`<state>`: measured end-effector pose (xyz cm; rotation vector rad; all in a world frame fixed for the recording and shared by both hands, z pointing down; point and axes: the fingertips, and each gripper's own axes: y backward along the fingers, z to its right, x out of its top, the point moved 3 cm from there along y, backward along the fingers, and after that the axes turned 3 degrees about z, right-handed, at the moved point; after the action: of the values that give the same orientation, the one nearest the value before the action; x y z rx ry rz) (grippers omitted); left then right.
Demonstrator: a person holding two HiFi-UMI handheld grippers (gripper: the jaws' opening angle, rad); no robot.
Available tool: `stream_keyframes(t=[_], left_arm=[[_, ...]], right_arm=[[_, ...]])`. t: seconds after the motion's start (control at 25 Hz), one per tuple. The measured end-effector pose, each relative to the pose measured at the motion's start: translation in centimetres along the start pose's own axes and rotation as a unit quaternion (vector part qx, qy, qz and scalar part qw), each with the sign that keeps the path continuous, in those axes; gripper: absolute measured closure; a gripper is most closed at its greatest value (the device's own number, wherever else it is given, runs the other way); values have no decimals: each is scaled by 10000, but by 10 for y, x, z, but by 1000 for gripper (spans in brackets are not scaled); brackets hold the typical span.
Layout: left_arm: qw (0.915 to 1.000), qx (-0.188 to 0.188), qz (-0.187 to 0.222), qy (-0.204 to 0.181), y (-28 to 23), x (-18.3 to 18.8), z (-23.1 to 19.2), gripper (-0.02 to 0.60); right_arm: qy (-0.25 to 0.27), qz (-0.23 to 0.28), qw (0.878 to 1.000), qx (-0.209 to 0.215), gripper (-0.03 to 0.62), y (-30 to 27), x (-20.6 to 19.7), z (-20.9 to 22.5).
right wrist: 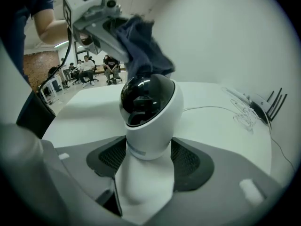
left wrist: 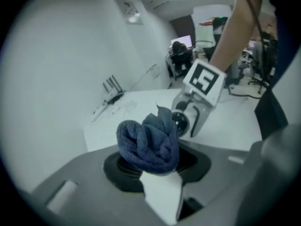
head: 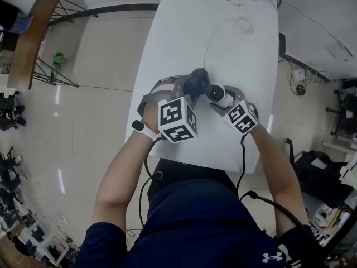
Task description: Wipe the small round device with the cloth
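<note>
The table (head: 184, 43) is showing plain white. Over the table, the cloth (left wrist: 150, 142) is showing dark blue, and the small round device (right wrist: 150, 112) is showing white with a glossy black face. The left gripper (head: 192, 88) and right gripper (head: 218, 98) are showing grey bodies with black pads, and their cubes (head: 177, 119) are carrying black square markers on white. Beside the table, the floor (head: 100, 94) is gleaming pale beige.

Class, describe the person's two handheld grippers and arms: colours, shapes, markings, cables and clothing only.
The left gripper and right gripper are grey moulded plastic with black textured pads. Each carries a white cube printed with black square markers. Black cables trail from them towards the body. The person wears a navy short-sleeved shirt and a white wristband on the left wrist.
</note>
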<state>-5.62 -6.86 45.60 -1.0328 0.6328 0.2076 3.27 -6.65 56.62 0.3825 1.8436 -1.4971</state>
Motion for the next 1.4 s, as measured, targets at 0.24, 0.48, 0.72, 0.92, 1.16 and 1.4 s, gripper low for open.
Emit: stream_keyframes(t=[0.24,0.48,0.72,0.92,1.16,1.4], left_arm=[[9863,-997,286,-1284,-17,43,28,425],[9882,-1353,369,-623,-36,17,25,425],[9847,-1515,-202,-831,-50,-27,23,425],[9760,-1701,-469,-1278,-71,-45,39,425],[9548,-1660,-925,-2284,-87,-56,48,425],[9212,-1659,-1431,-3215,-101,-62,56,425]], right_arm=[[393,-87,9986,345,289,-2,2,0],[561,-180,9967,553,289,-1,2,0],[467,-174,9976,480,289,-1,1,1],[421,-148,9980,454,289,-3,0,0],[419,-201,9982,389,289,-3,-1,-1],[199,-317,9990,226,289,-4,-6,0]])
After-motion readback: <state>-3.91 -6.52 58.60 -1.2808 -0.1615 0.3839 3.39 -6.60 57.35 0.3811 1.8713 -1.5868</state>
